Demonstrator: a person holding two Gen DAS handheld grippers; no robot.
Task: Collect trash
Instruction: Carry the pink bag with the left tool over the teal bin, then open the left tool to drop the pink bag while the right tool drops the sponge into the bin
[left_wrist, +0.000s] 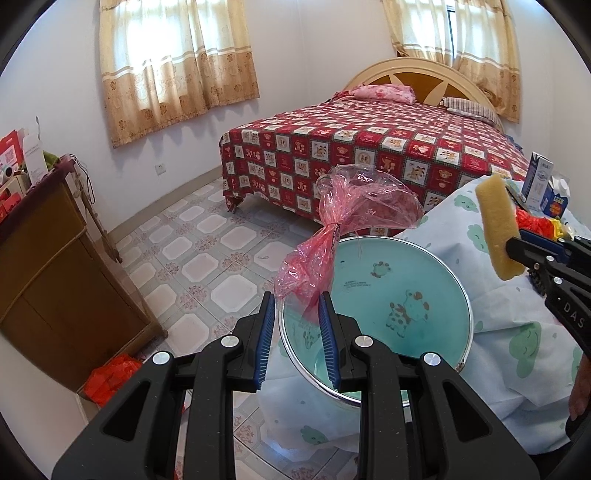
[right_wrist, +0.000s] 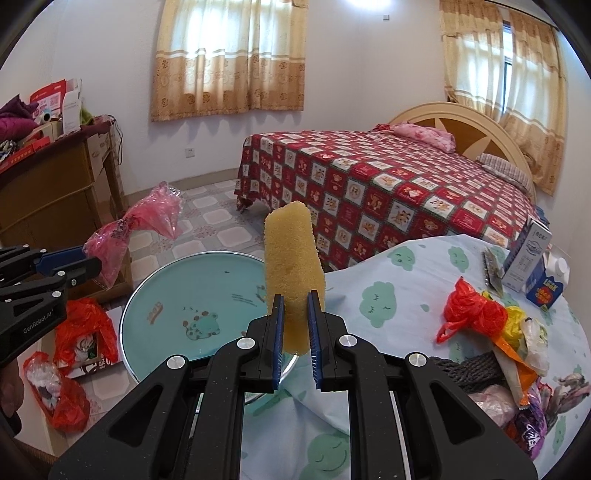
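Observation:
My left gripper (left_wrist: 297, 301) is shut on a crumpled pink plastic bag (left_wrist: 354, 206) and holds it above the rim of a teal metal basin (left_wrist: 436, 266); the bag also shows in the right wrist view (right_wrist: 147, 218). My right gripper (right_wrist: 295, 299) is shut on a yellow sponge (right_wrist: 291, 251), upright over the basin's (right_wrist: 177, 280) near edge; the sponge also shows in the left wrist view (left_wrist: 498, 229). The basin looks empty.
A table with a pale blue cloud-print cloth (right_wrist: 388, 295) carries red and yellow bags (right_wrist: 476, 310), milk cartons (right_wrist: 532, 258) and a dark basket of wrappers (right_wrist: 480, 373). A bed (right_wrist: 388, 192) stands behind, a wooden cabinet (left_wrist: 48, 266) at left, red bags (right_wrist: 66, 369) on the floor.

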